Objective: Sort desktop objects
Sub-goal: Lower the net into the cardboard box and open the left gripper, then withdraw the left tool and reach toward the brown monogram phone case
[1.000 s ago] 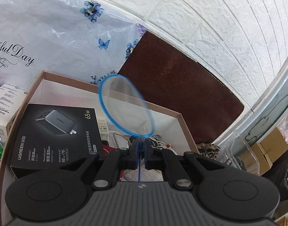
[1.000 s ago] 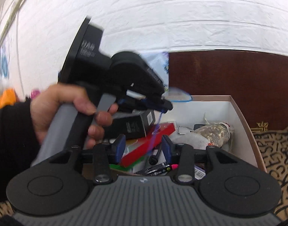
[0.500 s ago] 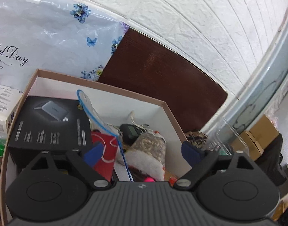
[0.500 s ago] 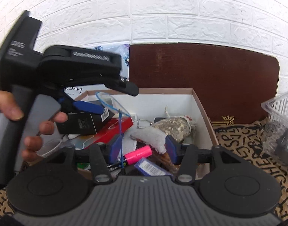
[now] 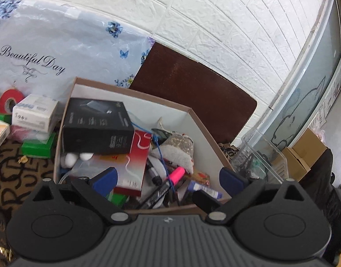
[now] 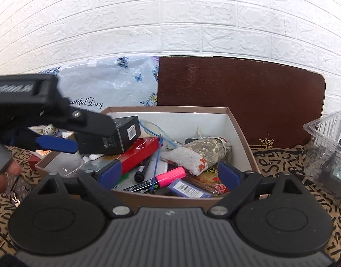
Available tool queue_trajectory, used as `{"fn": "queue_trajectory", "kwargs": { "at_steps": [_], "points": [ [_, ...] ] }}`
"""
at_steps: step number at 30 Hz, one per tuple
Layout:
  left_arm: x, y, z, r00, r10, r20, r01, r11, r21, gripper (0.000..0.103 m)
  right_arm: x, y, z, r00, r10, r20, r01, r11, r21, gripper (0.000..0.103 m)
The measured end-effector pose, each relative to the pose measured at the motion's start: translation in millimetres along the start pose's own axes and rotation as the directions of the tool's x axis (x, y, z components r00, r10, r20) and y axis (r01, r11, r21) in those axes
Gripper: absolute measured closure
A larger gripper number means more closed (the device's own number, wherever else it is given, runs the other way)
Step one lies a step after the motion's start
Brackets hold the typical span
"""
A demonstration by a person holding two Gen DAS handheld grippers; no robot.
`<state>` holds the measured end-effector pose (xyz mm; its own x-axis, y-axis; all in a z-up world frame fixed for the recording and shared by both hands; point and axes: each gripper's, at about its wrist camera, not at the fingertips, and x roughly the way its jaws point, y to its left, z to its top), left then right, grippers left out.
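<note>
White brick-pattern wall backs a tabletop [image 6: 279, 162] covered in a tan cloth with black lettering, where an open cardboard box [image 6: 239, 131] holds the sorted clutter. Inside it a blue-rimmed clear wand [image 6: 156, 131] lies loose, its round head leaning toward the back wall and its thin blue handle running down across a pink highlighter [image 6: 170, 175]. A black carton [image 5: 96, 125] sits tilted on a red box [image 5: 137, 158], and a speckled sock-like pouch [image 6: 203, 153] fills the right side beside black pens and a purple barcoded pack [image 6: 188, 189].

Both tools hang over the box's near edge. The left gripper [image 5: 168, 178] and the right gripper [image 6: 169, 173] each have jaws spreading wide with nothing pressed between the pads; the wand's handle merely lies below them.

Left of the box stand a white carton [image 5: 34, 112], green boxes and a red tape roll [image 5: 9, 100]; a clear plastic tub [image 6: 326, 146] stands to the right, cut off by the frame. Box contents under the cartons are hidden, and the left tool's body blurs across the right view.
</note>
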<state>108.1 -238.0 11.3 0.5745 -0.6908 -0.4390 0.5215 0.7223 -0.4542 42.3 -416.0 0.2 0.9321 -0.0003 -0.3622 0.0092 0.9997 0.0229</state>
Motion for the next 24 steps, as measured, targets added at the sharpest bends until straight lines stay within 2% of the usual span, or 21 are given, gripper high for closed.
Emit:
{"fn": "queue_trajectory", "kwargs": {
  "at_steps": [4, 12, 18, 24],
  "points": [
    [-15.9, 4.7, -13.3, 1.000, 0.007, -0.022, -0.007, 1.000, -0.026, 0.002, -7.5, 12.7, -0.8, 1.000, -0.009, -0.007, 0.009, 1.000, -0.021, 0.007],
    [-55.1, 22.1, -36.2, 0.999, 0.051, 0.008, -0.050, 0.997, -0.054, 0.002, -20.4, 46.9, -3.4, 1.000, 0.016, -0.027, -0.018, 0.997, -0.075, 0.006],
    [-88.4, 52.2, -53.7, 0.994, 0.111, 0.025, -0.107, 0.984, -0.142, 0.002, -28.0, 71.4, -8.0, 0.998, 0.039, -0.044, -0.043, 0.995, -0.090, 0.002],
    [-127.8, 84.7, -81.0, 0.978, 0.203, 0.052, -0.189, 0.962, -0.195, 0.002, -35.5, 102.1, -18.5, 0.992, 0.110, -0.064, -0.116, 0.987, -0.109, 0.002]
  ]
}}
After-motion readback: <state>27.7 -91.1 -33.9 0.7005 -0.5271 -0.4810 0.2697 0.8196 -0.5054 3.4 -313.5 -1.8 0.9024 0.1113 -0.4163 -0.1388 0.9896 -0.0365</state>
